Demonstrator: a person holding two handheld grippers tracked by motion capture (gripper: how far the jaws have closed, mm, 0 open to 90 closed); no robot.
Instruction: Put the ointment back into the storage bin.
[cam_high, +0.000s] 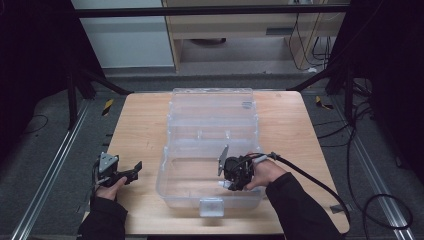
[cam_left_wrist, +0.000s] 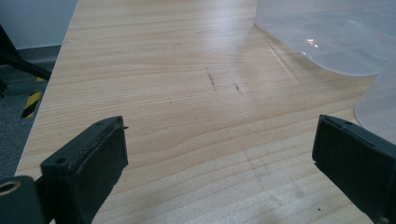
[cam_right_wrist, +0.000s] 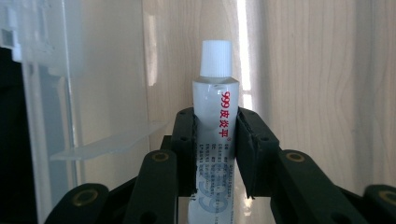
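step: right tool (cam_right_wrist: 215, 140) clenched on white capped ointment tube (cam_right_wrist: 215, 116), over clear plastic bin (cam_high: 210, 202)
left tool (cam_left_wrist: 219, 154): released, idle at 9 o'clock on wooden worktop (cam_left_wrist: 187, 93)
next: probably lower, then let go inside bin

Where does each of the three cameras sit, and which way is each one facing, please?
High view: above the person's side, facing forward and down on the table and the clear box; both forearms, the left gripper and the right gripper show.
Left gripper view: rides the left gripper, looking along its open jaws over bare wood.
Right gripper view: rides the right gripper, facing a white tube clamped in its jaws.
Shared: the high view and the left gripper view both show the table and the box.
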